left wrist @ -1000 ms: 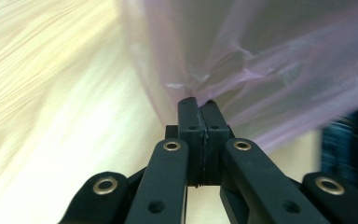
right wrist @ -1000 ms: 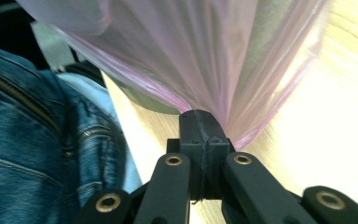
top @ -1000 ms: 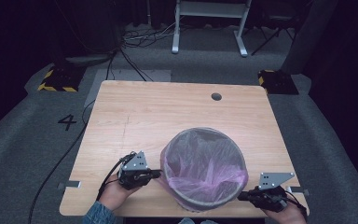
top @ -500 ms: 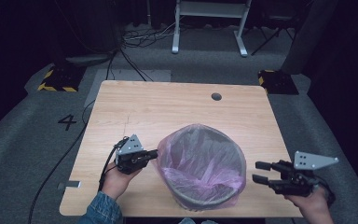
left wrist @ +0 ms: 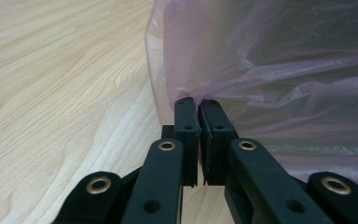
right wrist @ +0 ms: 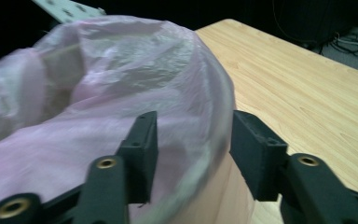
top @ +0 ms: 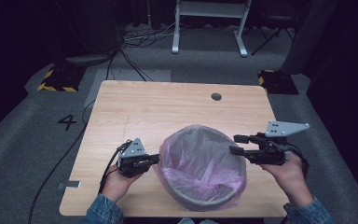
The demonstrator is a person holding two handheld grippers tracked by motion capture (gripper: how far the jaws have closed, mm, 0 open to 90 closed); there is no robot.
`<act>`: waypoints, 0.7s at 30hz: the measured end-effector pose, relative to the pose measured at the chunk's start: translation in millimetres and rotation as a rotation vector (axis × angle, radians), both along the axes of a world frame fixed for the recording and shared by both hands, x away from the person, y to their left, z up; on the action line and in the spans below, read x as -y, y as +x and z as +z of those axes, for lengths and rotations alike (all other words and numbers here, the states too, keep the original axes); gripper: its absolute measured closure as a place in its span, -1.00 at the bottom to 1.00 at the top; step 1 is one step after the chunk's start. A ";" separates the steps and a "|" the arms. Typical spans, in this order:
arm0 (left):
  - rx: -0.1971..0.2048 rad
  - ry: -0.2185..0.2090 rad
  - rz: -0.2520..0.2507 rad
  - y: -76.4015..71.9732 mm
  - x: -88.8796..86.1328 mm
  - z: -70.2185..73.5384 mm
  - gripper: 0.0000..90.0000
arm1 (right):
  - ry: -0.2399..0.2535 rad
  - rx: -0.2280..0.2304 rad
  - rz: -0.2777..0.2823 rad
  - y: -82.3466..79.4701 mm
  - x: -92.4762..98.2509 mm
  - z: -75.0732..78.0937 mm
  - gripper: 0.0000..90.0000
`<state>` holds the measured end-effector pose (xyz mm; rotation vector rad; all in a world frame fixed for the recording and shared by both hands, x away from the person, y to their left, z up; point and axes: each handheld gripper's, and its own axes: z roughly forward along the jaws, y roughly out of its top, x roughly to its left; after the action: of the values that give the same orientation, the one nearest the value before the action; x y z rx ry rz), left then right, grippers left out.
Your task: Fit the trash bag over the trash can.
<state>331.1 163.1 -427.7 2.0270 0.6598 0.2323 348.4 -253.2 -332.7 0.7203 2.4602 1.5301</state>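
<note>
Your L gripper [top: 154,159]: jaws pinched tight on the pink bag [top: 200,163] film at bin [top: 200,198] rim, unmoved. Your R gripper [top: 237,144]: let go, lifted, jaws half open and just been closing, bag rim between them, unpressed. Regrip pending; lining unfinished.

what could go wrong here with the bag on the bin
1. The left claw is shut on a thin fold of the pink bin liner; a hard pull might tear it.
2. The right claw, whose jaws have just been closing, straddles the bin rim without pressing it; shutting there may catch the rim and tip the waste bin.
</note>
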 end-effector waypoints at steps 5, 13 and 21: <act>0.016 -0.031 0.005 -5.9 -3.6 4.5 0.92 | -0.016 0.017 -0.044 9.7 -3.9 -0.2 0.77; 0.028 -0.033 0.036 -2.1 -5.9 7.4 0.92 | -0.035 0.068 -0.083 11.5 1.4 6.4 1.00; -0.021 0.056 0.032 7.4 4.7 -9.4 0.94 | -0.080 -0.076 -0.144 41.1 19.0 -39.6 1.00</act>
<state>338.5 158.4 -437.2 2.0758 0.7063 0.2509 389.6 -272.2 -372.3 0.9342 2.4465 1.3694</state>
